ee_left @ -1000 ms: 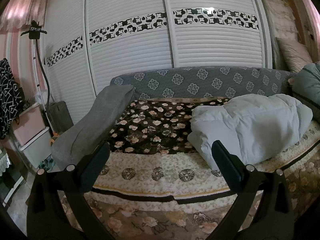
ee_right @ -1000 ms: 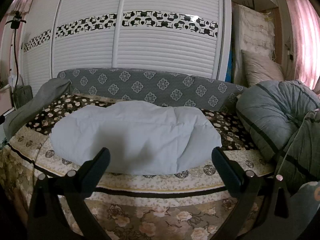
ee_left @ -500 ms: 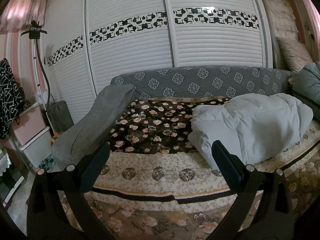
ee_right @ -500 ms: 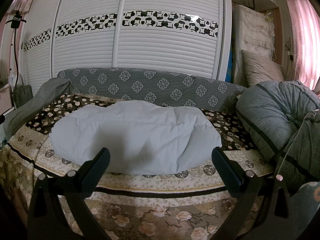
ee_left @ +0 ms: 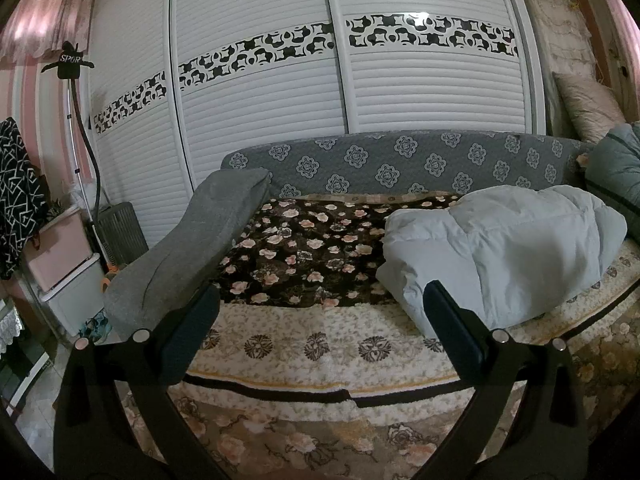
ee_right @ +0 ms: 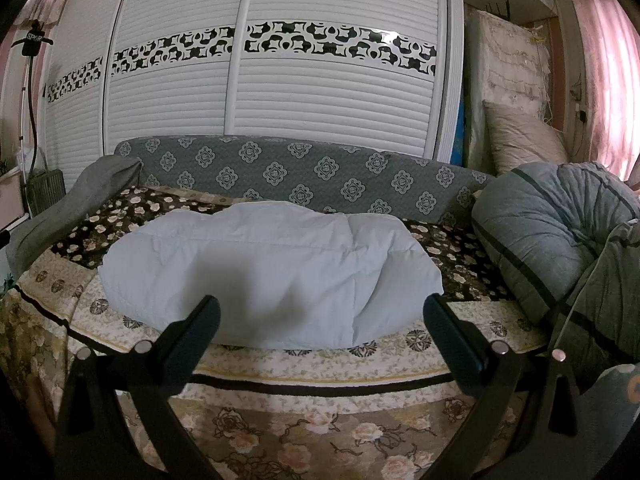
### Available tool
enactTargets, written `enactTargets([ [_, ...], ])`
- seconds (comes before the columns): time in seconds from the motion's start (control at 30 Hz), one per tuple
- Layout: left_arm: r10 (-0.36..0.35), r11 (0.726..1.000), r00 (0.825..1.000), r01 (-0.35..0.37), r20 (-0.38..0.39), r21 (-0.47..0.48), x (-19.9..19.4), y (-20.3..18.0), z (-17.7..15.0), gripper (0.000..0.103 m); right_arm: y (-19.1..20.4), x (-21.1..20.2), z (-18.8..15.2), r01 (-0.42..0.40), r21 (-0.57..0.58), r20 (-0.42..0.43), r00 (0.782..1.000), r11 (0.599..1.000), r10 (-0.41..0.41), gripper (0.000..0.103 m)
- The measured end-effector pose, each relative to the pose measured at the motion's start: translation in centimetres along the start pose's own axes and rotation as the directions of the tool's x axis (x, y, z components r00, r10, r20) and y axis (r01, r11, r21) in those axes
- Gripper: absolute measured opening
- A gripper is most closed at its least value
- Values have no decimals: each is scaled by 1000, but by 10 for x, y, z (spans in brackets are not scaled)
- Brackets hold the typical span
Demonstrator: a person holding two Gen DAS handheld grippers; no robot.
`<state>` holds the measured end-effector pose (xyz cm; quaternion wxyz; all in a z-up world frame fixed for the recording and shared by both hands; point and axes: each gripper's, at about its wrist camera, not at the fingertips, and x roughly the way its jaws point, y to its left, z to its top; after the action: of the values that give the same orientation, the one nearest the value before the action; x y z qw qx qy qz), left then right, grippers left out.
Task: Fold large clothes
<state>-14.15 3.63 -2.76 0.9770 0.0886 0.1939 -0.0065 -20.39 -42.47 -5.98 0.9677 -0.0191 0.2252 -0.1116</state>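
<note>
One pale blue padded garment [ee_right: 272, 272] lies bundled on our sofa's floral blanket [ee_left: 312, 252]. Our two grippers, left gripper [ee_left: 320, 320] and right gripper [ee_right: 320, 322], hang before it, jaws spread wide, empty. Only the left view shows two storage boxes [ee_left: 64, 264]; the right shows one grey quilt [ee_right: 552, 240] fully.

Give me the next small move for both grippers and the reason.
Probably ease both forward toward the pale blue padded garment on the floral blanket. The left gripper and right gripper are both open, holding nothing, and short of the bed's near edge. The garment lies bunched, dead ahead of the right gripper and off to the right of the left one.
</note>
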Motion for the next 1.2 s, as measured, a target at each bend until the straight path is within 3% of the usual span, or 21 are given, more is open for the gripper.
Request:
enactTargets([
  [1.2,-2,1000,1000,2,-5,7,2,3,-1,100,-2,0,-2,-1,-5,-2,1000,1000,1,101],
])
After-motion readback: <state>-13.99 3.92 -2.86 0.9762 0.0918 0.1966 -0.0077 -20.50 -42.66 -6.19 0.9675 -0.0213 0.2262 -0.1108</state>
